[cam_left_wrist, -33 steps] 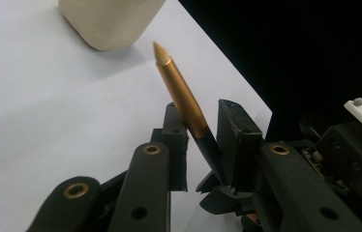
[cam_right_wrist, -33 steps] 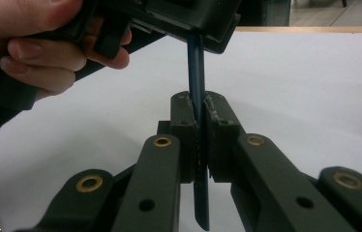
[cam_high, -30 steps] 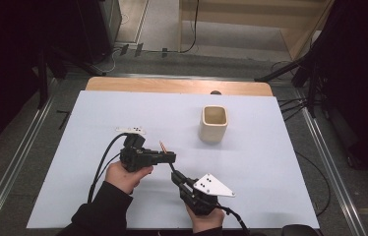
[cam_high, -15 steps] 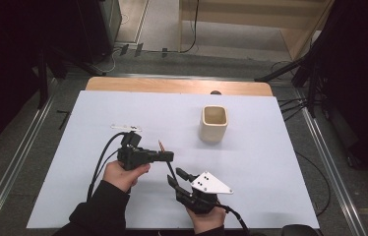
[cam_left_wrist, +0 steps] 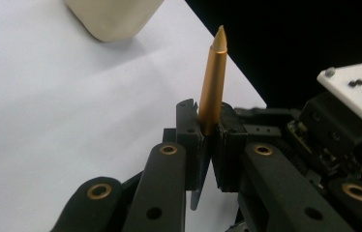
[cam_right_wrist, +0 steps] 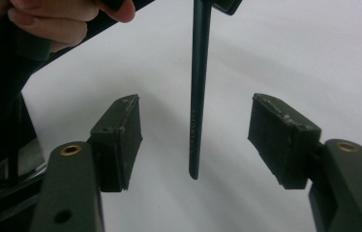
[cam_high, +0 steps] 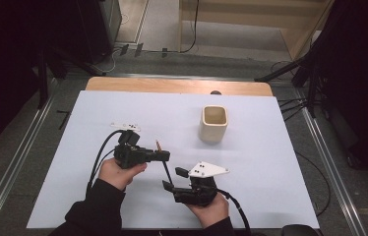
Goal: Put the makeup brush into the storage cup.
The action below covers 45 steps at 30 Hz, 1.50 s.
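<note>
A slim pen with a gold pointed end [cam_left_wrist: 213,87] and a dark shaft [cam_right_wrist: 197,96] is clamped crosswise in my left gripper [cam_left_wrist: 208,140], which is shut on it near the gold end. In the high view the left gripper [cam_high: 165,156] hovers over the white table cover at front left, with the pen [cam_high: 167,169] slanting down toward my right gripper [cam_high: 172,179]. The right gripper [cam_right_wrist: 196,140] has just been opening. The pen's dark lower end hangs between its pads [cam_right_wrist: 121,140], touching neither. A cream cup [cam_high: 214,124] stands upright at the back right.
A small white strip [cam_high: 125,126] lies on the white sheet [cam_high: 270,162] just beyond the left hand. The wooden table edge [cam_high: 177,86] runs along the far side. Dark stands and cables surround the table. The cup's base [cam_left_wrist: 113,17] shows in the left gripper view.
The right gripper's jaws have spread apart and let go of the pen's dark shaft. The left gripper keeps the pen and has barely shifted.
</note>
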Each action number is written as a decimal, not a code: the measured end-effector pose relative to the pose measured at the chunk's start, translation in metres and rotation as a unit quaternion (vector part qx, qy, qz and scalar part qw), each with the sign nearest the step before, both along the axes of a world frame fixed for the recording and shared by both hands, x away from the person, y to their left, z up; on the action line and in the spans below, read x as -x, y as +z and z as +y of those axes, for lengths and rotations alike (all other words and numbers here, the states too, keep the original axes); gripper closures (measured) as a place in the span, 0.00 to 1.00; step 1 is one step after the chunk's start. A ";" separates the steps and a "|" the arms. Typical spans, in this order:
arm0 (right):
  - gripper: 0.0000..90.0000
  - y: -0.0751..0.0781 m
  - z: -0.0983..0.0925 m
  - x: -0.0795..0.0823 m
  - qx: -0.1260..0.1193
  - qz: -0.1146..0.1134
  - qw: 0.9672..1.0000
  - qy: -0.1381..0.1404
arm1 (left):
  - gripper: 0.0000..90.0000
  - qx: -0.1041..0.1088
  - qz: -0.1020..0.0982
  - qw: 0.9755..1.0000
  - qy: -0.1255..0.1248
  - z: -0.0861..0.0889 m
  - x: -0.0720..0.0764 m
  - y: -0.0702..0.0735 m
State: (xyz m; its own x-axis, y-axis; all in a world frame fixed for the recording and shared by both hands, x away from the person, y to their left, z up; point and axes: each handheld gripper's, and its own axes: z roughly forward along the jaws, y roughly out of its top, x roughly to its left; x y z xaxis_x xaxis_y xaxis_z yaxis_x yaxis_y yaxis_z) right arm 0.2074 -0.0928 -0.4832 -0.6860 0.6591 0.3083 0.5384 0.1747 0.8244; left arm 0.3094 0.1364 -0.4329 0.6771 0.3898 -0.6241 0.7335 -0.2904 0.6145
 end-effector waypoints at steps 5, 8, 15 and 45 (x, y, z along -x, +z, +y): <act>0.40 0.007 -0.004 -0.012 -0.021 0.011 0.999 0.046 | 0.93 -0.019 -0.014 1.000 -0.007 0.002 -0.001 0.004; 0.39 0.013 -0.006 -0.021 -0.007 0.009 0.998 0.067 | 0.93 -0.023 -0.018 0.999 -0.012 0.005 -0.002 0.006; 0.28 0.018 -0.008 -0.037 0.013 0.024 0.993 0.111 | 0.93 -0.041 -0.024 0.998 -0.032 0.006 -0.002 0.006; 0.41 0.008 -0.015 -0.057 -0.048 0.065 0.975 0.207 | 0.93 -0.029 -0.062 0.988 -0.141 -0.001 -0.006 0.003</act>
State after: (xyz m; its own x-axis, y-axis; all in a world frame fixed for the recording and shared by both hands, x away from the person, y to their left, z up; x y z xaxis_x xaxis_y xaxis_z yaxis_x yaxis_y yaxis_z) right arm 0.2639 -0.1075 -0.4751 -0.8376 0.2988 0.4574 0.5399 0.3248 0.7765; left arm 0.3152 0.1349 -0.4298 0.8331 0.2087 -0.5122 0.5396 -0.5099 0.6699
